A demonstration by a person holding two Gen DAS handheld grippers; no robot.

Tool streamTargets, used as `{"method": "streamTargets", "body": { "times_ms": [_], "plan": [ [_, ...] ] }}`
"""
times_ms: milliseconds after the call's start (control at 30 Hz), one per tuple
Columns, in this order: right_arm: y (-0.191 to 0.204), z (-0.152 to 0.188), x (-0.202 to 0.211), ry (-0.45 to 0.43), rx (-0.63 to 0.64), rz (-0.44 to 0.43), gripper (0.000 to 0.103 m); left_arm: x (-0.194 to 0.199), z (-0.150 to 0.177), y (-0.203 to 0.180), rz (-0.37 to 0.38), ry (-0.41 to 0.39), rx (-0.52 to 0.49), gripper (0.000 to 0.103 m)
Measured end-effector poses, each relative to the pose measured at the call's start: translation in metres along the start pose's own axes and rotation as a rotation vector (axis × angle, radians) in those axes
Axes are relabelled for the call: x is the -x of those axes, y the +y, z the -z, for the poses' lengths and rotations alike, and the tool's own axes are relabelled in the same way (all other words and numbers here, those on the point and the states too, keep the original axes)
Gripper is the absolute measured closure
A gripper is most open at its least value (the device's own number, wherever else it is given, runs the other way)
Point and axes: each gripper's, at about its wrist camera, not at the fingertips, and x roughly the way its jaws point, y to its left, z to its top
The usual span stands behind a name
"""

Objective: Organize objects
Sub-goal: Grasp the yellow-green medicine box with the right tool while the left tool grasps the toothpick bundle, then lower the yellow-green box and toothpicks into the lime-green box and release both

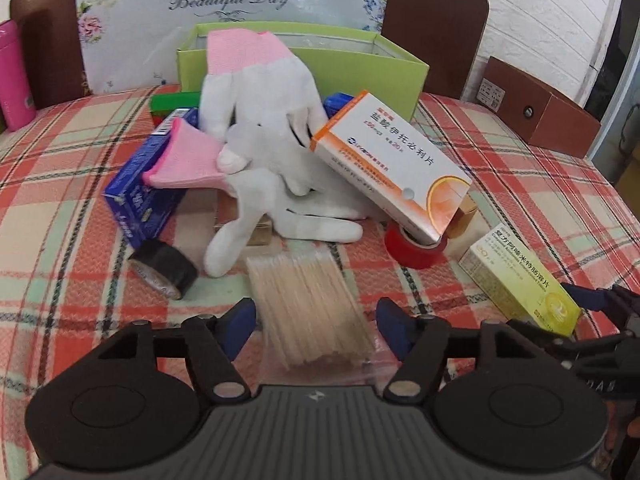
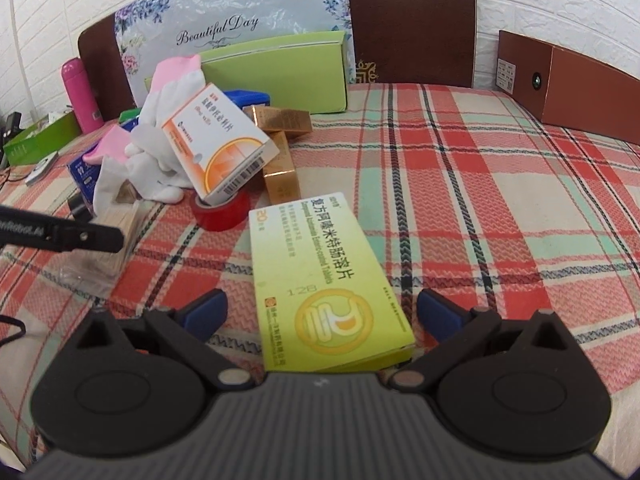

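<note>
A clear bag of thin wooden swab sticks lies on the plaid tablecloth. My left gripper straddles it, and its blue pads touch the bag's two sides. A yellow medicine box lies flat between the jaws of my right gripper, which stands open with a gap on each side. In the left wrist view this box sits at the right. Behind are white gloves with pink cuffs and an orange-white medicine box leaning on a red tape roll.
An open green box stands at the back. A blue box, a black tape roll and small gold boxes crowd the pile. A pink bottle is far left, a brown box at the back right.
</note>
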Motion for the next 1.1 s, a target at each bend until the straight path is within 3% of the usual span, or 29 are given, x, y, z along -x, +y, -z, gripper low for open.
{"method": "streamTargets", "body": {
  "times_ms": [100,233,600,767,800,867,967,1100],
  "plan": [
    [0.016,0.001,0.003,0.03,0.043,-0.005,0.009,-0.009,-0.002,-0.008,-0.009,0.026,-0.034,0.031],
    [0.034,0.002,0.011,0.043,0.072,-0.112,0.009,-0.011,0.001,-0.013,-0.031,0.026,-0.073,0.029],
    [0.033,-0.013,-0.012,0.021,-0.038,-0.007,0.01,-0.017,0.003,-0.019,-0.064,0.0,-0.083,0.023],
    [0.036,-0.008,-0.01,0.011,0.006,0.039,0.033,-0.014,0.004,-0.012,-0.05,-0.014,-0.081,0.037],
    [0.037,-0.007,-0.008,0.009,0.013,0.037,0.033,-0.012,0.005,-0.011,-0.052,-0.02,-0.083,0.041],
    [0.036,-0.005,-0.005,0.013,0.022,0.021,0.033,-0.009,0.006,-0.007,-0.041,-0.029,-0.079,0.06],
    [0.035,-0.002,0.002,0.02,0.031,-0.017,0.034,-0.004,0.007,0.002,0.005,-0.03,-0.045,0.074],
    [0.025,-0.004,0.019,0.022,-0.062,-0.144,0.036,0.009,0.007,0.013,0.105,-0.033,0.024,0.077]
  ]
}}
